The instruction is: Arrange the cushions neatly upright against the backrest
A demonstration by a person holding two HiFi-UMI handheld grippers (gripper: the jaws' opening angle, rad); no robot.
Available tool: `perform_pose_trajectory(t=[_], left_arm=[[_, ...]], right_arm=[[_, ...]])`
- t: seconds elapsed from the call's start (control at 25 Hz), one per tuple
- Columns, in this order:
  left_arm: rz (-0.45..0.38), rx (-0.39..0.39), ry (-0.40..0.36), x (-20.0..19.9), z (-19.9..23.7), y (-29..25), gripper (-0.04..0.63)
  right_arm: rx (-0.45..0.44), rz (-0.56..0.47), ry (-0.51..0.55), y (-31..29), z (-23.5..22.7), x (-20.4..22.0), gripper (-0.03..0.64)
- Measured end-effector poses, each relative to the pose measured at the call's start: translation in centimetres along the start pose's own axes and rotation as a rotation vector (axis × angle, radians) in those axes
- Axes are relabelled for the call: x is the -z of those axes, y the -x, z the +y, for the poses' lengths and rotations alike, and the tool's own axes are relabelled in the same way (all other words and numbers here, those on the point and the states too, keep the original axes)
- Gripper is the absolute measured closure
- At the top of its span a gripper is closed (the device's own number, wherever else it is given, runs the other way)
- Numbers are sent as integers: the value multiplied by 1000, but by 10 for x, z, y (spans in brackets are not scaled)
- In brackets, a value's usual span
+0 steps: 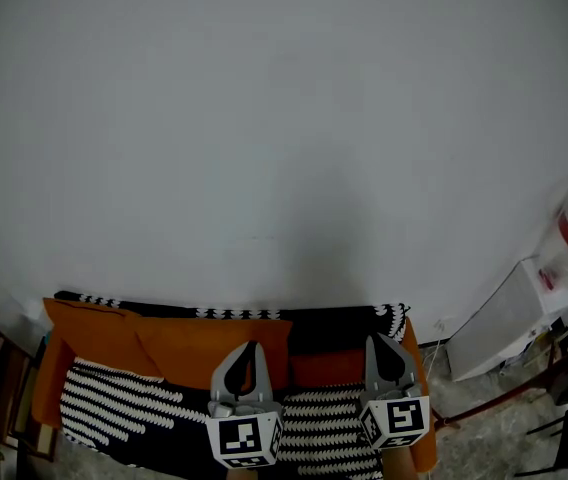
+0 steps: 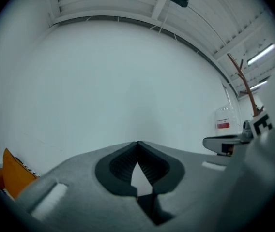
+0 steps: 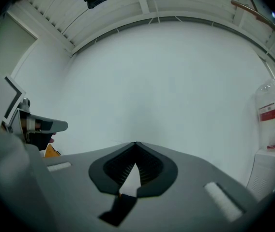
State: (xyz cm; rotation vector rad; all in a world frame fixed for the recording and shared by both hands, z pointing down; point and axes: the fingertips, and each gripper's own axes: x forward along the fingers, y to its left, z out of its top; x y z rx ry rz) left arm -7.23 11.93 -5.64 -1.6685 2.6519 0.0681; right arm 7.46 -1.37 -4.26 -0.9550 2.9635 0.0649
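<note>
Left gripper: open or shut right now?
Shut. The grey two-jaw left gripper has its tips touching in its own view, nothing between them, only white wall beyond.

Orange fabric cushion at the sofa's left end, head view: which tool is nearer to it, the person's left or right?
Left. The left tool is to the right of the orange fabric cushion, near mid-picture; the right tool is farther right still.
</note>
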Motion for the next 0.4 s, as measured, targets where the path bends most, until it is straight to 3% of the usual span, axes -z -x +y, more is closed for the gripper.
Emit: perform_pose_trajectory(t=[0.4], left_arm=[[8,-5,-4,1,-7,2,591]], right_arm=[[-5,-2,2,6,-3,-1,607]])
